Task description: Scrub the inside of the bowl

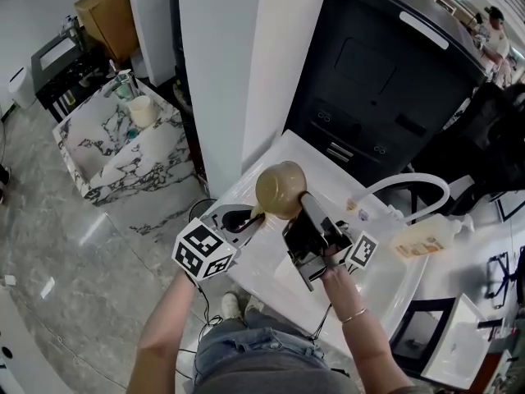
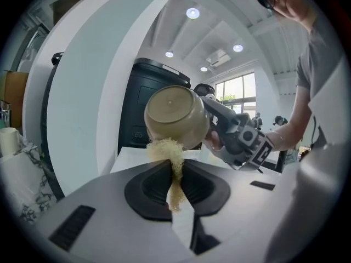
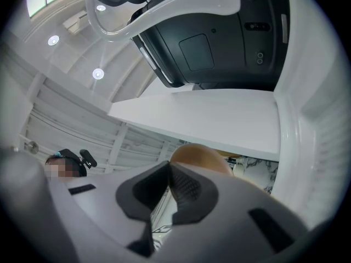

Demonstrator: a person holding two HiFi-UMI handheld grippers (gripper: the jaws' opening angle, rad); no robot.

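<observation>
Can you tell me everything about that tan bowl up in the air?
The bowl is tan, smooth and round, with a flat, ringed bottom. It is tipped over with its bottom facing the cameras, so its inside is hidden. It hangs in the air above the white counter. The right gripper pinches its edge in its jaws on one side. The fuzzy yellow scrubber, clamped in the left gripper, touches its lower edge.

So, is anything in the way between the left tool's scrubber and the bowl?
Nothing visible. The scrubber clamped in the left tool touches the lower rim of the bowl, which the right tool holds up off the counter by its rim. Whether the scrubber reaches inside cannot be seen.
</observation>
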